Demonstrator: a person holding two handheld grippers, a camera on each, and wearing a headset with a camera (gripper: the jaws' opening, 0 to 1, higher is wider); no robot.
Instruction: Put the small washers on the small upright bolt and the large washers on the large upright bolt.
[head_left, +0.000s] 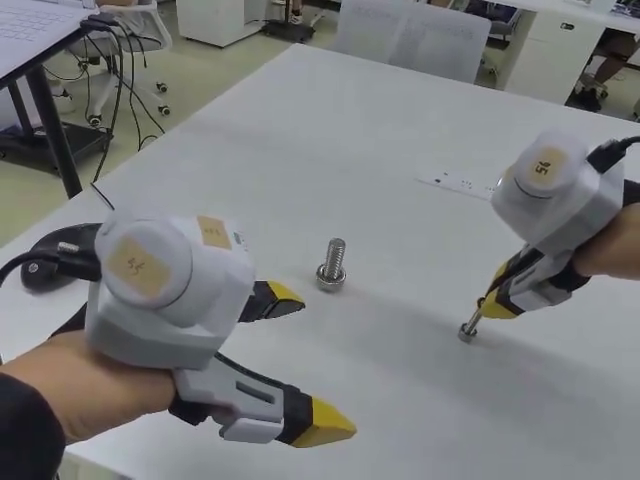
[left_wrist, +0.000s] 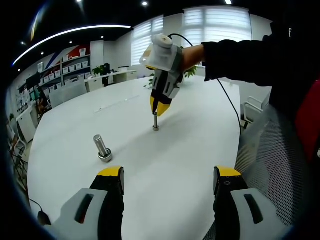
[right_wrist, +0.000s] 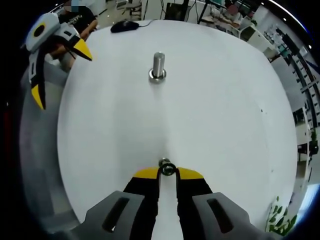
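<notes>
The large upright bolt (head_left: 332, 262) stands mid-table with washers stacked round its base, and it also appears in the left gripper view (left_wrist: 102, 147) and the right gripper view (right_wrist: 158, 65). To its right stands the small upright bolt (head_left: 469, 327), thin and short. My right gripper (head_left: 492, 302) points down at that bolt's top, jaws nearly together on a small ring-shaped washer (right_wrist: 167, 167) that sits at the bolt's tip. My left gripper (head_left: 305, 360) hovers open, with nothing between its jaws, near the table's front left, short of the large bolt.
A black mouse (head_left: 45, 265) with its cable lies at the table's left edge. A white strip (head_left: 458, 183) lies flat toward the far right. Chairs and desks stand beyond the white table (head_left: 300, 130).
</notes>
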